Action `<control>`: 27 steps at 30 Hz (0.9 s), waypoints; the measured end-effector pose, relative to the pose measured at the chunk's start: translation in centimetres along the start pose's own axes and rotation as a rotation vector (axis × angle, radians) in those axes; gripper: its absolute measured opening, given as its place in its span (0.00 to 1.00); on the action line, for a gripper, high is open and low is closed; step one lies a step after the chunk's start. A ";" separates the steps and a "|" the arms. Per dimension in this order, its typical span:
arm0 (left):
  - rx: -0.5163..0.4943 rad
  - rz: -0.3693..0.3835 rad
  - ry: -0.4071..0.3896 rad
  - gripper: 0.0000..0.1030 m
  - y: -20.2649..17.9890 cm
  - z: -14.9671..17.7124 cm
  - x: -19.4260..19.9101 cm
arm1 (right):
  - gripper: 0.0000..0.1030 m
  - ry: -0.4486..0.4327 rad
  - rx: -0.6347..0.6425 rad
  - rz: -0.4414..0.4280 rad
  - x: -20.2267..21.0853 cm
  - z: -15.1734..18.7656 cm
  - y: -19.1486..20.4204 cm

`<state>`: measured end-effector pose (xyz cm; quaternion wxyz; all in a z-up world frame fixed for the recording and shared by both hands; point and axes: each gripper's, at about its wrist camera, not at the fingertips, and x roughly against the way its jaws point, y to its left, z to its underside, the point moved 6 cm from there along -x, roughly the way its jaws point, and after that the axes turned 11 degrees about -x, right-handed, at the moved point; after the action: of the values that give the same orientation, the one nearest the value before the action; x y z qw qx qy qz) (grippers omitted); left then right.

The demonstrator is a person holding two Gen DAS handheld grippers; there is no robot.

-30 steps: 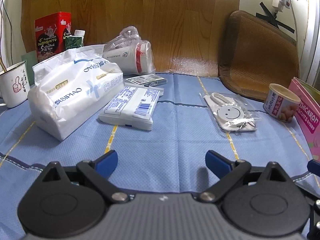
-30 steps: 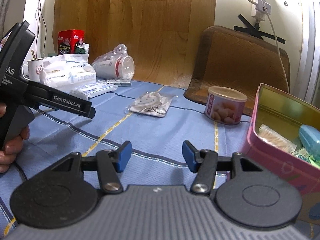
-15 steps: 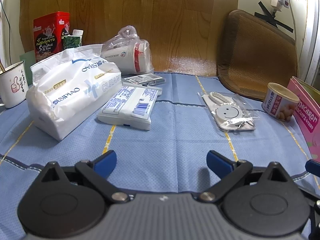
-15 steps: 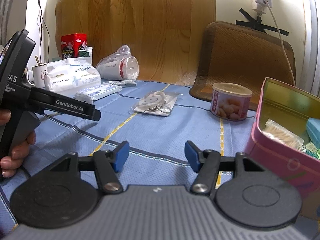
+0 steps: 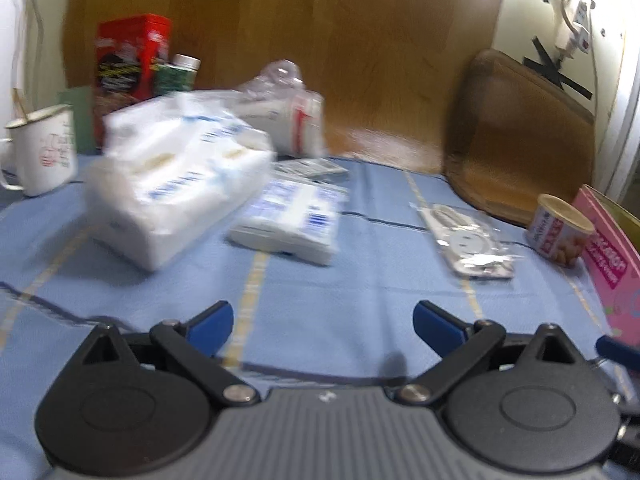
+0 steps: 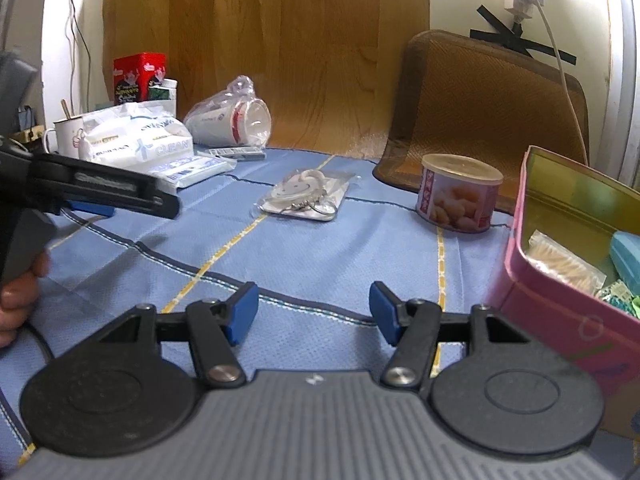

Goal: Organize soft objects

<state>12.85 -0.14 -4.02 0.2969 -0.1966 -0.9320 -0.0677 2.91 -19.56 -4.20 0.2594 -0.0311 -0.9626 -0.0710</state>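
A large white tissue pack (image 5: 168, 184) lies on the blue cloth at the left, and shows in the right wrist view (image 6: 136, 142) too. A small flat tissue pack (image 5: 292, 220) lies beside it. A bagged smiley keychain (image 5: 468, 242) lies mid-right (image 6: 304, 196). My left gripper (image 5: 322, 326) is open and empty, low over the cloth, short of the packs. My right gripper (image 6: 312, 310) is open and empty next to the pink tin (image 6: 560, 280). The left gripper's body (image 6: 100, 192) shows at the left of the right wrist view.
A bagged paper cup (image 6: 232, 120), a red box (image 5: 128, 60), a white mug (image 5: 40, 152) and a small can (image 6: 460, 192) stand around. A brown mat (image 6: 488, 120) leans on the back wall. The open pink tin holds several small items.
My left gripper has moved forward and a little left toward the tissue packs; its view is blurred. The right gripper has shifted slightly. Both stay open.
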 end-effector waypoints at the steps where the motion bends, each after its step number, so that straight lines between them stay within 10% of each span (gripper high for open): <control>1: 0.007 -0.015 -0.015 0.97 1.0 0.2 0.6 | 0.62 0.003 0.003 -0.004 -0.1 -0.1 0.1; 11: 0.239 0.031 -0.230 0.97 8.3 1.3 4.8 | 0.69 -0.040 0.020 -0.148 -3.9 -5.3 6.8; 27: 0.295 0.042 -0.326 0.98 8.9 1.4 6.0 | 0.86 0.135 -0.042 -0.185 -13.6 -7.8 14.2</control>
<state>11.29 10.31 -1.61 0.1692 -0.1788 -0.9632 0.1082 19.85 -7.03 -2.68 0.3155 0.0573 -0.9400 -0.1170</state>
